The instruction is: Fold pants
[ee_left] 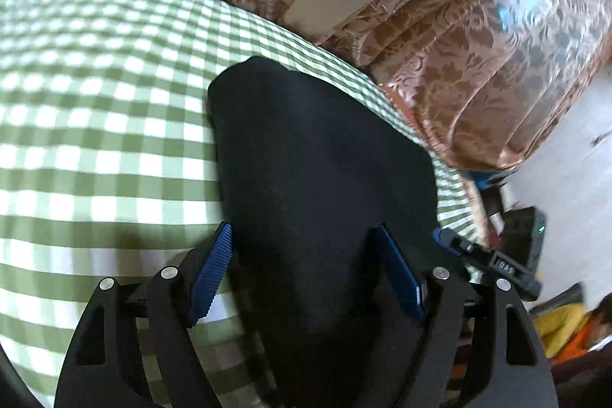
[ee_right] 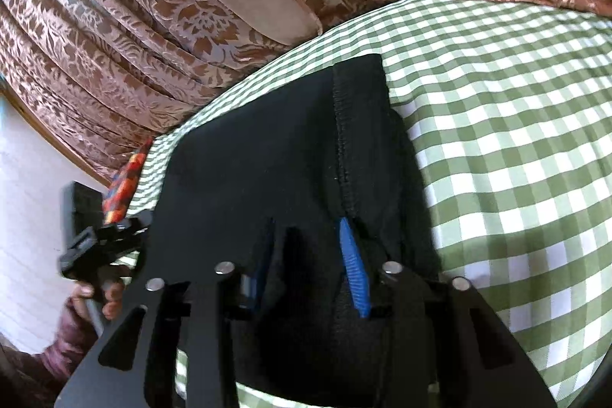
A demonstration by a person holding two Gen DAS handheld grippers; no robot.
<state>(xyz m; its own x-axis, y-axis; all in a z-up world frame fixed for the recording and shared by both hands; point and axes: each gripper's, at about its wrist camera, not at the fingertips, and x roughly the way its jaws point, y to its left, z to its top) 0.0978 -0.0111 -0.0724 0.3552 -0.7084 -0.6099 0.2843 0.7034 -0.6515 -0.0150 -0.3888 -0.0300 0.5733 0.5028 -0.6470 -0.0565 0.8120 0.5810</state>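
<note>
The black pants (ee_left: 317,159) lie folded in a compact block on the green-and-white checked cloth (ee_left: 95,125). My left gripper (ee_left: 304,236) is open, its blue pads wide apart over the near end of the pants, holding nothing. In the right wrist view the pants (ee_right: 275,148) show a stitched seam running down the middle. My right gripper (ee_right: 306,239) is partly open over the near edge of the pants; the fabric bunches around its blue pads (ee_right: 354,266), and the left pad is mostly hidden. The left gripper also shows in the right wrist view (ee_right: 103,243), held in a hand.
Brown floral curtains (ee_left: 440,44) hang close behind the checked surface. A white floor (ee_left: 566,171) and a dark device (ee_left: 524,232) lie off the right edge. A colourful patterned item (ee_right: 126,178) sits at the cloth's left edge in the right wrist view.
</note>
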